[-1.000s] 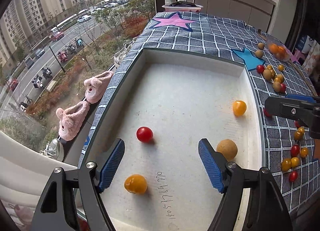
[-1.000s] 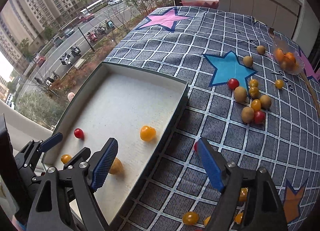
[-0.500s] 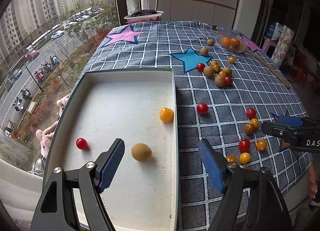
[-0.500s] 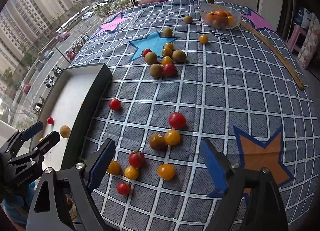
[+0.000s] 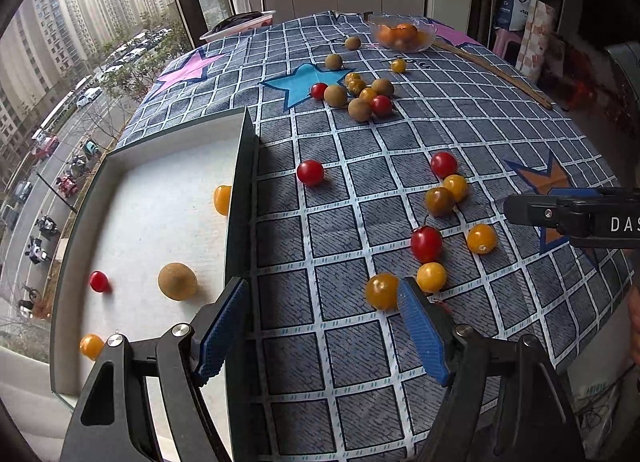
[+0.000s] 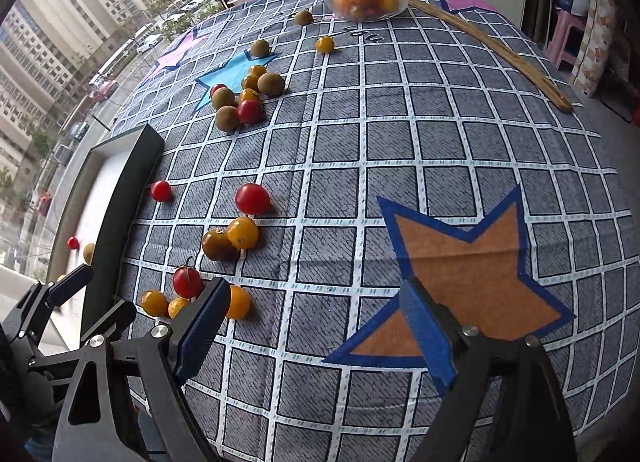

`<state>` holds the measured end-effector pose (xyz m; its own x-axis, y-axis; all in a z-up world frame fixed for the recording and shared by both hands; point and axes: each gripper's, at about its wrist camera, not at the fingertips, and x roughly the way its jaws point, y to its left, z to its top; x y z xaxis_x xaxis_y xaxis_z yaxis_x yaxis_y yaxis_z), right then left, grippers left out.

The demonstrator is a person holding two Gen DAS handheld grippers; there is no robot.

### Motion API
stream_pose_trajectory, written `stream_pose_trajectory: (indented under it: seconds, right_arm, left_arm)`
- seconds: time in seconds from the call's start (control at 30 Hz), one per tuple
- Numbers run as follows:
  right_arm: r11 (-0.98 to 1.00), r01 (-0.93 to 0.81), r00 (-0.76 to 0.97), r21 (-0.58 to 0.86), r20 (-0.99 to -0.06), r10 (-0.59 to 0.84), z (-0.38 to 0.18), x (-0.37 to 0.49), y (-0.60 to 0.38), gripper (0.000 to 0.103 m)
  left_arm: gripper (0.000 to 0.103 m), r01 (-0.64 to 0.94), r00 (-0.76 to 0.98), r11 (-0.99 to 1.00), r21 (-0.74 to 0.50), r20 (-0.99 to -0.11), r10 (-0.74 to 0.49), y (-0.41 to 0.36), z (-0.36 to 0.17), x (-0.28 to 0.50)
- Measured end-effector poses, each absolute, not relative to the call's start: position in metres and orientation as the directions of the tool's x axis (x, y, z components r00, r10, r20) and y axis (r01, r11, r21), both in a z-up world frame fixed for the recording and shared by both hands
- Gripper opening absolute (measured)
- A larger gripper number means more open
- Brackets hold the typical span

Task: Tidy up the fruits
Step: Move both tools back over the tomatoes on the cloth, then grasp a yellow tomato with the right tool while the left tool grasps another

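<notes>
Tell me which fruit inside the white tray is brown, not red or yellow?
The round brown fruit lying near the tray's dark right wall. The red tomato sits left of it; the others are yellow.

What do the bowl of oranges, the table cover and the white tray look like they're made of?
Bowl: clear glass or hard plastic, glossy, since the oranges show through its wall.
Table cover: woven fabric, matte, with a faint crease and printed grid and stars.
Tray: thin rigid walls, dark outside, with a matte white floor; possibly cardboard or plastic, hard to tell.
</notes>
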<state>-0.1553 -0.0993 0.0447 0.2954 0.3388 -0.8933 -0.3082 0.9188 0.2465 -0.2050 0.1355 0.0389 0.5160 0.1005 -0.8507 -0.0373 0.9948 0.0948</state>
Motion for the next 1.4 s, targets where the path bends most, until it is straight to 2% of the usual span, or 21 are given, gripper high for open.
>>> stream_pose_trajectory:
  seconds: [0.37,0.63,0.83,0.9,0.97,1.03,1.1,1.13,1.17,1.2,1.27,1.4]
  right_arm:
    - [0.884,-0.435,0.322,0.171,-0.887,0.33,0.039,-0.185,-0.087,0.088]
    - [0.862,-0.491,0.341,0.122,-0.884,0.319,0.035,-0.189,-0.073,0.064]
    - [0.839,-0.536,0.349,0.092,-0.881,0.319,0.034,-0.19,-0.058,0.058]
    - [0.828,-0.556,0.355,0.072,-0.88,0.315,0.034,-0.19,-0.052,0.055]
    - [0.822,-0.567,0.365,0.047,-0.881,0.302,0.034,-0.191,-0.047,0.048]
    - [0.825,-0.565,0.371,0.034,-0.882,0.29,0.035,-0.19,-0.045,0.03]
    - [0.828,-0.558,0.361,0.048,-0.885,0.295,0.035,-0.188,-0.047,0.022]
    - [0.83,-0.555,0.357,0.057,-0.885,0.3,0.036,-0.188,-0.048,0.022]
    - [0.832,-0.551,0.356,0.062,-0.885,0.301,0.036,-0.188,-0.05,0.022]
    - [0.834,-0.548,0.355,0.065,-0.885,0.302,0.036,-0.189,-0.051,0.023]
    - [0.838,-0.541,0.353,0.072,-0.885,0.304,0.036,-0.192,-0.055,0.023]
    - [0.843,-0.531,0.351,0.087,-0.883,0.312,0.04,-0.197,-0.062,0.023]
  left_arm:
    - [0.077,0.02,0.515,0.987,0.159,-0.848,0.126,0.119,0.02,-0.208]
    - [0.077,0.038,0.519,0.986,0.161,-0.847,0.119,0.118,0.014,-0.201]
    - [0.077,0.048,0.527,0.99,0.132,-0.846,0.087,0.12,0.014,-0.197]
    - [0.066,0.062,0.528,0.992,0.107,-0.847,0.058,0.119,0.014,-0.197]
    - [0.065,0.071,0.529,0.991,0.112,-0.846,0.058,0.117,0.015,-0.197]
    - [0.059,0.081,0.531,0.99,0.113,-0.845,0.053,0.114,0.015,-0.197]
    - [0.043,0.096,0.526,0.992,0.087,-0.85,0.024,0.113,0.016,-0.197]
    - [0.038,0.104,0.524,0.992,0.076,-0.852,0.01,0.111,0.016,-0.197]
    - [0.028,0.116,0.521,0.991,0.064,-0.853,-0.006,0.109,0.016,-0.197]
    - [0.025,0.124,0.521,0.99,0.061,-0.854,-0.012,0.107,0.016,-0.198]
    - [0.025,0.124,0.525,0.99,0.072,-0.851,-0.003,0.105,0.016,-0.199]
    - [0.025,0.107,0.514,0.994,0.02,-0.857,-0.038,0.109,0.019,-0.205]
